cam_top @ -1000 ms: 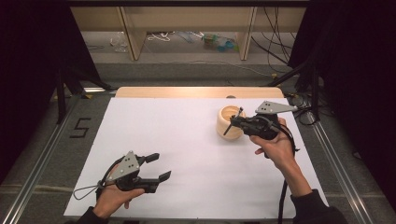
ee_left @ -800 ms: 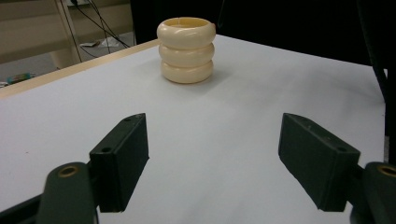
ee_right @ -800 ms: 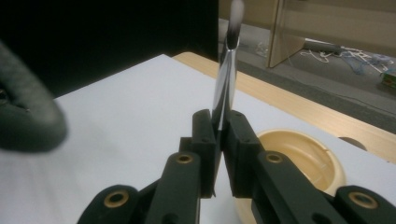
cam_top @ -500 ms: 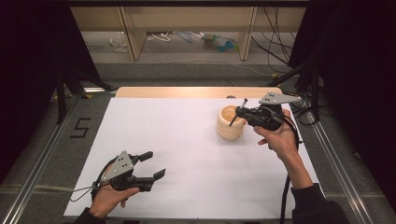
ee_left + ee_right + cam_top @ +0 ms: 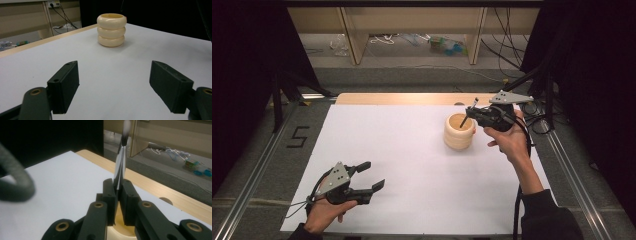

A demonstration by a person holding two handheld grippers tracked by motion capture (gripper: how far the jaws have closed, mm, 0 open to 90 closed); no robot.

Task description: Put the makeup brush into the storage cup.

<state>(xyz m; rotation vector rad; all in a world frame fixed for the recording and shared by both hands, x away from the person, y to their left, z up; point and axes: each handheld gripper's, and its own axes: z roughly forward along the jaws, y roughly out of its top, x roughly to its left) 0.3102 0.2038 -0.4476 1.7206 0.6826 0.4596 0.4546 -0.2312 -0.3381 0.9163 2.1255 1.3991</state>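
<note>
A: Since one second ago, the right gripper (image 5: 473,112) has moved a little toward the far right, and the thin stick (image 5: 469,113) now leans more upright over the holder (image 5: 459,131). The left gripper (image 5: 369,176) has hardly changed its place.

B: What is nearest to the person?

A: The left gripper, at the near left of the counter (image 5: 412,165), held low over the white surface. Its jaws stand wide apart and nothing is between them. In the left gripper view the two black pads (image 5: 65,85) frame bare counter.

B: And farther away?

A: The cream holder, made like three stacked rings (image 5: 111,30), stands upright on the counter right of the middle, well apart from the left gripper. Just beyond it, the right gripper is closed on the stick. In the right gripper view the shiny stick (image 5: 120,162) rises from between the pressed pads, and its tip is dark then pale. The holder's opening (image 5: 117,225) is right below the jaws.
</note>
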